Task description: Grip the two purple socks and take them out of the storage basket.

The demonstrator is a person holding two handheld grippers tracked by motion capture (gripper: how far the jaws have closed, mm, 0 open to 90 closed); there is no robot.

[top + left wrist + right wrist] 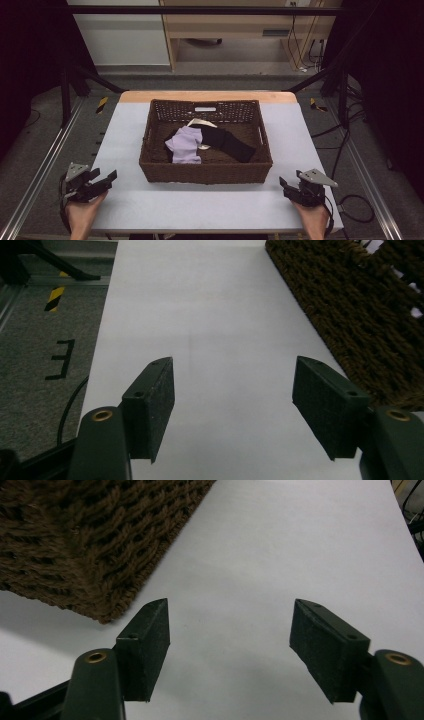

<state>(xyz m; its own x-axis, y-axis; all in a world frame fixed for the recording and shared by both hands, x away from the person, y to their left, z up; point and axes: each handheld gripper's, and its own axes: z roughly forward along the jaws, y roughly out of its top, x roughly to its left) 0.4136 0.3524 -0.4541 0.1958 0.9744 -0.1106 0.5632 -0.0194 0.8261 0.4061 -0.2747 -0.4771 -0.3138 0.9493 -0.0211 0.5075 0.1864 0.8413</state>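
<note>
- A black mark shaped like the letter "E" stands on the grey floor, left of the desk.
- No other text is readable.

This looked like a lab: the table stood inside a black metal frame, dark curtains hung at both sides, cables trailed over grey carpet, and hazard tape marked the floor.

1. Brown woven wicker basket: cut off by the frame edge in both gripper views.
2. Cream cloth strip: mostly hidden under the lilac garment and black garment.
</note>
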